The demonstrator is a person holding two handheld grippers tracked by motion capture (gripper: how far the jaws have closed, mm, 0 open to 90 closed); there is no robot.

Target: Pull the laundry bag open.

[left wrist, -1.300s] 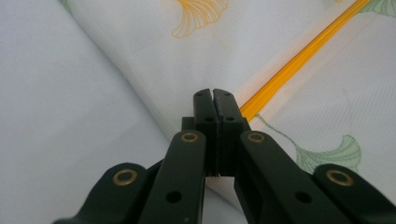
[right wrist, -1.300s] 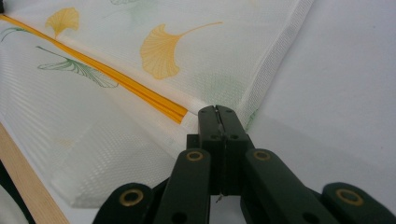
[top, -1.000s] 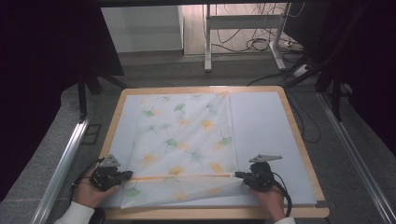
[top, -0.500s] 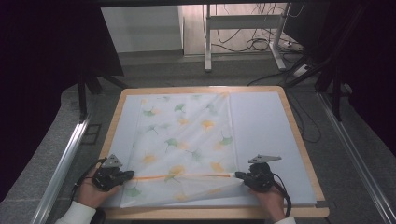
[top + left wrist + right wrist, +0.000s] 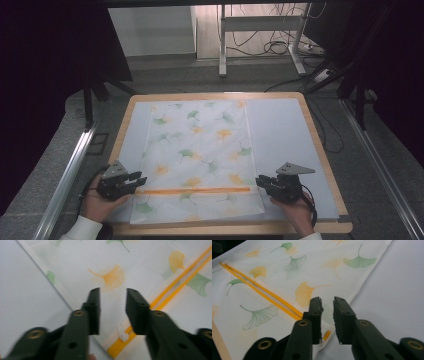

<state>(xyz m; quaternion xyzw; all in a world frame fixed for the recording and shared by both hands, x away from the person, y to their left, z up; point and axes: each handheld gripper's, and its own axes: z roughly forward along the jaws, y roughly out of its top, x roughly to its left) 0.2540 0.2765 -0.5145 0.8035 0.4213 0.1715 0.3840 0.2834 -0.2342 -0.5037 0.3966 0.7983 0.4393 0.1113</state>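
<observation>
- Cloth [image 5: 200,160] lying flat on pale mat [image 5: 290,140], white with green and orange ginkgo leaves, covering middle of mat, near hem close to front edge.
- Orange zip line [image 5: 195,190] running straight across cloth's near part, from one side edge to the other; same double orange line showing in left gripper view [image 5: 175,282] and right gripper view [image 5: 262,293].
- Left gripper [image 5: 137,181] sitting at zip's left end, jaws having just been opening, now standing apart with a clear gap; no pad pressing on fabric, cloth edge and small white zip tab [image 5: 122,331] lying below jaws.
- Right gripper [image 5: 261,181] sitting at zip's right end, jaws likewise having just been opening, narrower gap, hanging over cloth's corner without pinching it.
- Hands resting at table's [image 5: 320,130] near edge, wooden rim framing mat.
- Grey floor [image 5: 165,75] and cables beyond far edge.
</observation>
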